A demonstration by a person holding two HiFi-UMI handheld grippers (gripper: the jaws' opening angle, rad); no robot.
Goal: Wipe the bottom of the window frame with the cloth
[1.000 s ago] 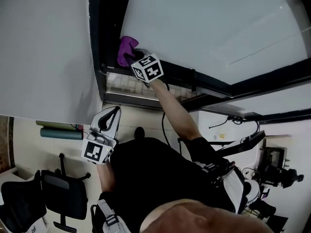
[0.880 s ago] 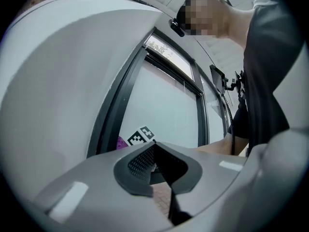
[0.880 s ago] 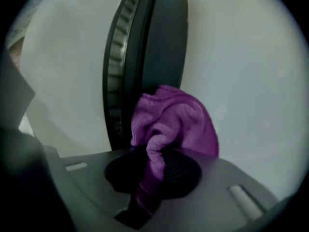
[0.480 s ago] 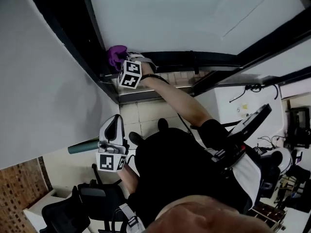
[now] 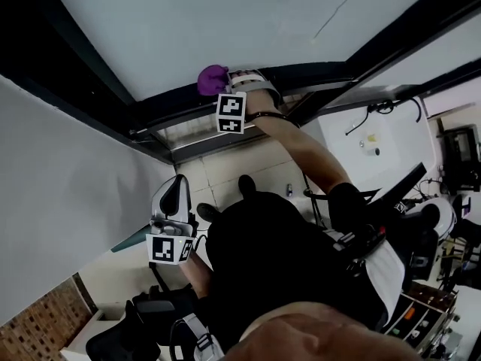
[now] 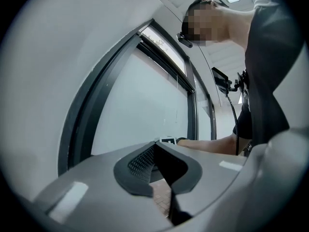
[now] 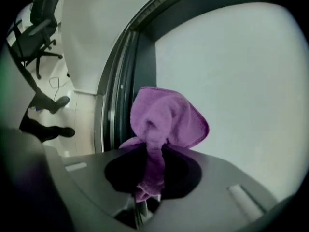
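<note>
My right claw [image 5: 224,89] is up at the bottom rail of the window frame [image 5: 316,74], with the cloth [image 5: 213,80] between its jaws, just before the glass [image 5: 225,21]. My left claw [image 5: 176,190] hangs well below, beside my body.

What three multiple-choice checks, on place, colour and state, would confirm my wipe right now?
1. Where is the bunched soft cloth? A. in a bucket; B. at the bottom of the black metal window frame; C. on a table.
2. What colour is that cloth? A. green; B. white; C. purple.
3. How do the right gripper's jaws stand? A. shut on the cloth; B. wide open, empty; C. shut, empty.
Answers: B, the head view shows it at the frame's lower rail; C, both views show purple; A, the right gripper view shows cloth pinched between the jaws.
</note>
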